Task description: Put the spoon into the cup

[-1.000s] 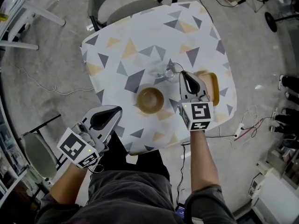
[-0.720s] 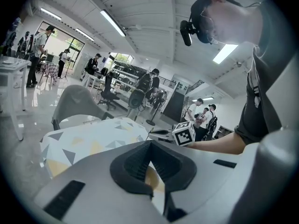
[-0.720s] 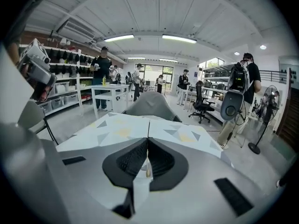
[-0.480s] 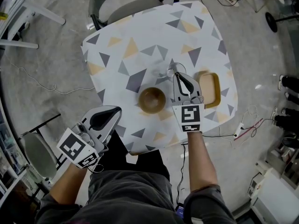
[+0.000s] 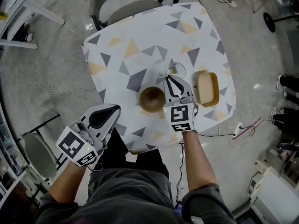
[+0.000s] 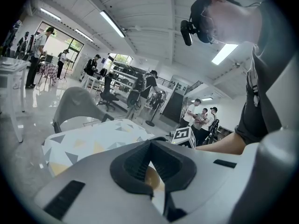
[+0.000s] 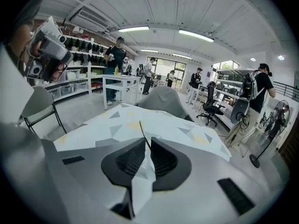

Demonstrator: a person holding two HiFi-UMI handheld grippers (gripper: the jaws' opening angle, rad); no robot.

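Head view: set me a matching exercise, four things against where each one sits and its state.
Things:
1. brown round cup
2. tan rectangular tray
3. left tool
4. right tool

Places:
A. at the near-left edge of the triangle-patterned table, shut and empty
B. by the table's right edge
C. above the table between cup and tray, shut on a thin spoon
D. near the table's front middle

Pairs: 1-D, 2-B, 3-A, 4-C.
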